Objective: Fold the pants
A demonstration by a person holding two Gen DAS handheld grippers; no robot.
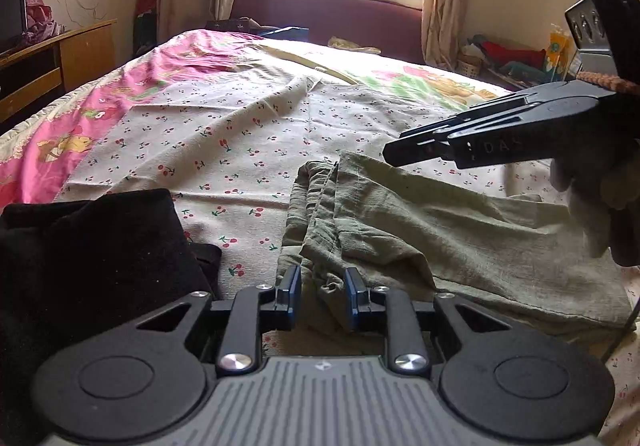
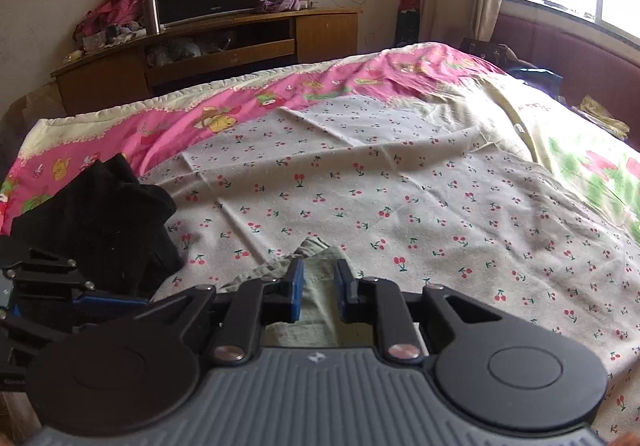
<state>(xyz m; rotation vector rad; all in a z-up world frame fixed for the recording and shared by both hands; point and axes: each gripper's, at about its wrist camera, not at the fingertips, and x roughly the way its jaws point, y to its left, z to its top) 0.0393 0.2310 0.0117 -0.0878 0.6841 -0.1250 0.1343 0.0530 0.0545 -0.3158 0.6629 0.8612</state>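
Olive-green pants (image 1: 420, 230) lie crumpled on the cherry-print sheet (image 1: 240, 134), with the bunched end toward the middle of the bed. My left gripper (image 1: 322, 286) sits low over their near edge. Its jaws stand a little apart, with a ridge of the fabric between the blue pads, which do not press on it. My right gripper (image 1: 394, 154) hovers above the pants with nothing hanging from it, held by a gloved hand (image 1: 600, 206). In the right wrist view its jaws (image 2: 319, 282) stand slightly parted over the pants (image 2: 316, 310). The left gripper (image 2: 120, 300) shows at the lower left.
A black folded garment (image 1: 100, 246) lies left of the pants, close to my left gripper, also black garment (image 2: 104, 214). A pink quilt (image 2: 240, 106) covers the far side of the bed. A wooden TV cabinet (image 2: 224, 46) stands beyond the bed's edge.
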